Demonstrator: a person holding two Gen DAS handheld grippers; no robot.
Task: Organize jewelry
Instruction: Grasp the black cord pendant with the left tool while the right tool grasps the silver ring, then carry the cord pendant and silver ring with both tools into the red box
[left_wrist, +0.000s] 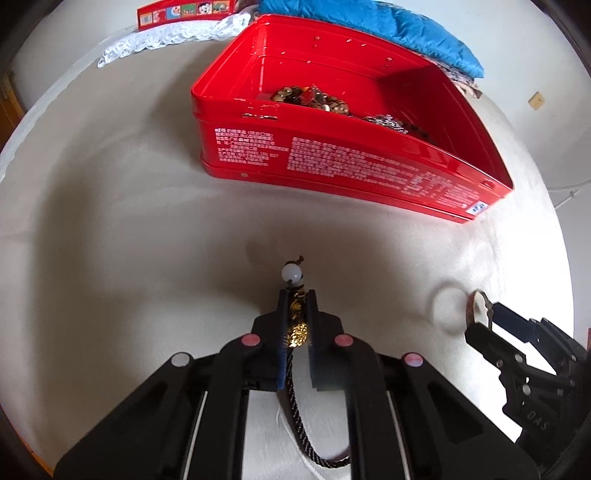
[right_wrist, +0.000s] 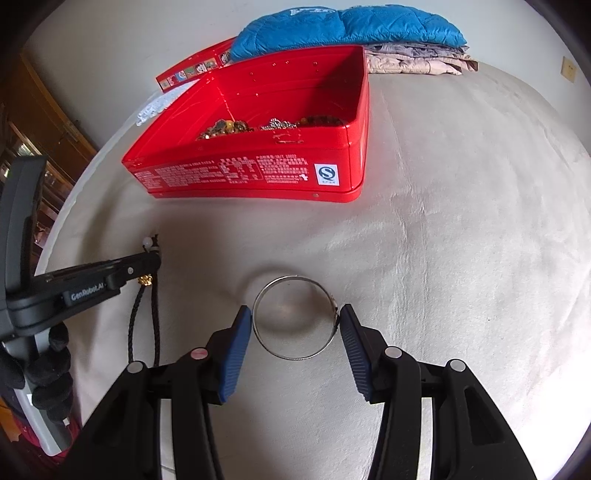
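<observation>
Black braided cord (left_wrist: 295, 398) runs straight along the left gripper (left_wrist: 297, 295) in the left wrist view, its long axis toward 12 o'clock, white bead (left_wrist: 290, 273) leading and a gold charm (left_wrist: 298, 330) pinched between the clenched jaws. At 1 o'clock the red tin (left_wrist: 332, 162) holds jewelry; its white side print is too small to read. At 3 o'clock the right gripper (left_wrist: 480, 314) holds a bangle edge-on.

From the right wrist, the silver bangle (right_wrist: 295, 317) sits between the right gripper's (right_wrist: 295, 321) blue pads (right_wrist: 236, 354), both touching its rim, above the cream cloth (right_wrist: 443, 258). The tin's label bears a large "S"; at 9 o'clock the left gripper reads "GenRobot.AI".
</observation>
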